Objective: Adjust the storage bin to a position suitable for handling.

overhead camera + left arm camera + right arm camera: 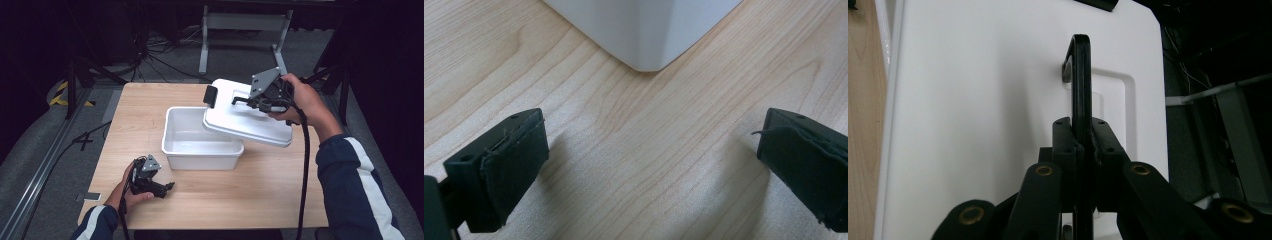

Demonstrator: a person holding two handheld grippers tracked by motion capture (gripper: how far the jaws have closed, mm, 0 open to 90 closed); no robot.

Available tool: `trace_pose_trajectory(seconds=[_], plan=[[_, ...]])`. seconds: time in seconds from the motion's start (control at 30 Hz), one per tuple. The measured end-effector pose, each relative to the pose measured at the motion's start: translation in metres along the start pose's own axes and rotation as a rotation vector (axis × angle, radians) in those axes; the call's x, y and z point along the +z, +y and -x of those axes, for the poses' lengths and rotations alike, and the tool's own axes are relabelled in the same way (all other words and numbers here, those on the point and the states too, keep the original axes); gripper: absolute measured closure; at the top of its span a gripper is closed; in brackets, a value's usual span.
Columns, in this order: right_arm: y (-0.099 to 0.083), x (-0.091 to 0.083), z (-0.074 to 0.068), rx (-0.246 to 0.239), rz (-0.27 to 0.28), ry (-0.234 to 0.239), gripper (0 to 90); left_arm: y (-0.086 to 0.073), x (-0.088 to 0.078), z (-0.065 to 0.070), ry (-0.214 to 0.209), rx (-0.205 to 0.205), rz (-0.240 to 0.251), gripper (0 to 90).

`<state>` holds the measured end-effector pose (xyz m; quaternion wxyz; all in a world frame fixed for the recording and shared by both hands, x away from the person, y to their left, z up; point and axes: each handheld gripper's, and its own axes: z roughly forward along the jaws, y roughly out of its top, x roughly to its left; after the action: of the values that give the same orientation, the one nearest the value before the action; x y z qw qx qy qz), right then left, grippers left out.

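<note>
A: Status on the lid?

B: White lid point(245, 117) is off the white bin point(200, 142) and held in the air, tilted, overlapping the bin's right rim in the high view. Black latch clip point(210, 96) hangs at its far left edge.

A: Who holds it?

B: Right gripper point(245, 101). Jaws pinched together on the lid's black handle point(1081, 85); in the right gripper view the handle stands edge-on, straight up between the pads, above a recessed rectangle in the lid top.

A: Left side?

B: Left gripper point(167, 187) sits low at the wooden table point(240, 200), near-left of the bin, lying roughly level and pointing right. Jaws spread wide, nothing between them. In the left gripper view, bare wood grain runs between the two pads point(516, 165) and a rounded bin corner point(649, 35) sits ahead, apart from them.

A: Bin contents?

B: Inside looks white and bare as far as the lid leaves it visible.

A: Any labels, brand marks, text?

B: None readable on lid, bin or grippers. Yellow-black striped marking point(62, 92) on the floor off the table's far left, no lettering.
</note>
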<state>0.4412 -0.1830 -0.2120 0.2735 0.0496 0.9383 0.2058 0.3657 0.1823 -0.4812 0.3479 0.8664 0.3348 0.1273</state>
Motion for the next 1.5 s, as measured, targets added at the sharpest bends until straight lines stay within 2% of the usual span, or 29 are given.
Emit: trace_pose_trajectory(seconds=[0.4, 0.77, 0.83, 1.13, 1.5], plan=[[-0.043, -0.015, 0.006, 0.059, -0.013, -0.035, 83.8, 0.0, 0.0, 0.0, 0.0, 0.0, 0.0, 0.6], [-0.075, -0.019, 0.008, 0.118, -0.025, -0.046, 83.8, 0.0, 0.0, 0.0, 0.001, -0.001, -0.001, 0.6], [-0.084, -0.018, 0.009, 0.134, -0.029, -0.05, 83.9, 0.0, 0.001, 0.0, 0.003, -0.003, 0.007, 0.6], [-0.103, -0.016, 0.008, 0.167, -0.041, -0.049, 83.9, 0.0, 0.001, 0.0, 0.004, -0.002, 0.007, 0.6], [-0.123, 0.0, 0.003, 0.198, -0.068, -0.03, 84.0, 0.0, 0.001, 0.0, 0.004, -0.002, 0.006, 0.6]])
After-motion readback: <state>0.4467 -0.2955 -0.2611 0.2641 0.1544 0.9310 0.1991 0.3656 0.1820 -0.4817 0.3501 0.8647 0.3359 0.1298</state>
